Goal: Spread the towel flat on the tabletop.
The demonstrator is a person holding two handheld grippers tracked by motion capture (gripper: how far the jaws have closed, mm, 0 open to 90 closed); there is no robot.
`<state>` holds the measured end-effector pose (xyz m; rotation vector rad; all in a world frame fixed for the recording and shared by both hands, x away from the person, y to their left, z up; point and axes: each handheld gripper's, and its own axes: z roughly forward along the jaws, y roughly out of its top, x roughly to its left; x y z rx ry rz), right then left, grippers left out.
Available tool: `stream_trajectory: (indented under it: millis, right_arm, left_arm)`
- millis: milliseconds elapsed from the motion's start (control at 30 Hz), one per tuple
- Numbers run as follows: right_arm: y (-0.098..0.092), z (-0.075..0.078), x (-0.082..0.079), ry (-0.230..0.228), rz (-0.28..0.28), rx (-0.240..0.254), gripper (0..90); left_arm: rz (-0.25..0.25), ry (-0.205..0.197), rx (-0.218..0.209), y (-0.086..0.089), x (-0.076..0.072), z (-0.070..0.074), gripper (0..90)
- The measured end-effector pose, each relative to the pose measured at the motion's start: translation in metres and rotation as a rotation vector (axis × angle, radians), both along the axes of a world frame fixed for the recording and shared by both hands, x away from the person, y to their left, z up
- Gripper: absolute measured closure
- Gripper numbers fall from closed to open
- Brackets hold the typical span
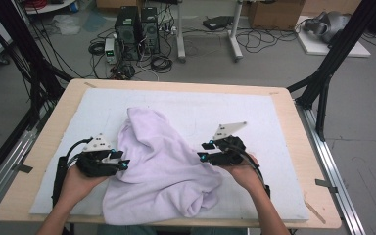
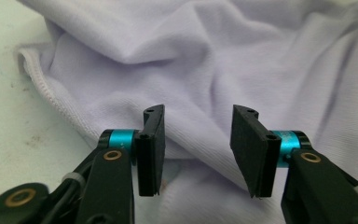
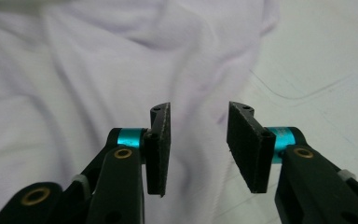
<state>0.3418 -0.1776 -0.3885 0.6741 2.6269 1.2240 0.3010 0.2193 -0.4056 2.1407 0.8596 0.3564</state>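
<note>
My left gripper point(image 1: 123, 164) sits at the left edge of the crumpled pale-lilac fleece cloth point(image 1: 161, 169), which lies heaped in the middle of the white padded mat point(image 1: 274, 127) on the light wooden desk point(image 1: 293, 105). In the left gripper view its 2 jaws stand apart with nothing pinched between them; the cloth's stitched hem point(image 2: 51, 93) runs just beyond them. My right gripper point(image 1: 203, 151) hovers at the cloth's right side, its jaws likewise parted and empty, with fabric behind the gap and bare mat to the right. I judge I am between grips: the cloth is let go and not yet flat or folded. Next I need to choose 2 fresh points, most likely along the hem or at the corners, lower both pairs of jaws onto single layers, and close firmly before pulling the cloth out.
</note>
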Motion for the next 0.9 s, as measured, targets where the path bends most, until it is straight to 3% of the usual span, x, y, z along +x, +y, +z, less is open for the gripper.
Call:
stream_trajectory:
  millis: [133,200,233,267,300,333,367,467,500,667,767,833,867,900]
  right_arm:
    - [0.014,-0.028,0.025,0.076,-0.026,-0.052,56.7]
    - [0.019,-0.040,0.031,0.115,-0.035,-0.071,58.2]
    - [0.020,-0.048,0.034,0.139,-0.040,-0.087,68.1]
    - [0.020,-0.048,0.034,0.139,-0.040,-0.087,68.1]
    - [0.020,-0.049,0.033,0.127,-0.050,-0.078,78.8]
    - [0.018,-0.049,0.034,0.154,-0.029,-0.062,82.5]
    - [0.016,-0.047,0.033,0.151,-0.031,-0.058,83.4]
    - [0.005,-0.027,0.018,0.084,-0.042,-0.049,83.9]
    - [0.005,-0.027,0.018,0.084,-0.042,-0.049,83.9]
    - [-0.021,0.007,-0.021,-0.004,-0.060,-0.035,83.8]
    - [-0.035,0.013,-0.044,-0.012,-0.055,-0.027,83.8]
    - [-0.040,0.012,-0.058,0.000,-0.047,-0.034,83.7]
    - [-0.042,0.010,-0.068,0.033,-0.019,-0.038,82.7]
    - [-0.042,0.010,-0.068,0.033,-0.019,-0.038,82.7]
  left_arm:
    - [0.016,0.039,0.068,-0.006,0.015,-0.015,55.9]
    - [0.009,0.073,0.086,-0.008,0.020,-0.022,62.2]
    - [0.000,0.088,0.075,-0.008,0.022,-0.024,70.1]
    - [-0.007,0.093,0.052,-0.008,0.022,-0.025,70.1]
    - [-0.012,0.092,0.042,-0.009,0.022,-0.026,76.0]
    - [-0.012,0.091,0.039,-0.010,0.021,-0.027,80.2]
    - [-0.013,0.085,0.040,-0.011,0.021,-0.026,83.0]
    - [0.000,0.056,0.030,-0.010,0.015,-0.021,85.6]
    - [-0.004,0.043,0.021,-0.009,0.013,-0.018,85.6]
    - [-0.035,0.012,-0.033,-0.008,-0.004,-0.005,85.6]
    - [-0.063,0.008,-0.063,-0.011,-0.015,-0.001,85.7]
    - [-0.082,0.013,-0.066,-0.013,-0.024,0.000,85.7]
    - [-0.097,0.021,-0.062,-0.013,-0.027,0.001,85.6]
    - [-0.109,0.030,-0.062,-0.012,-0.031,0.000,85.6]
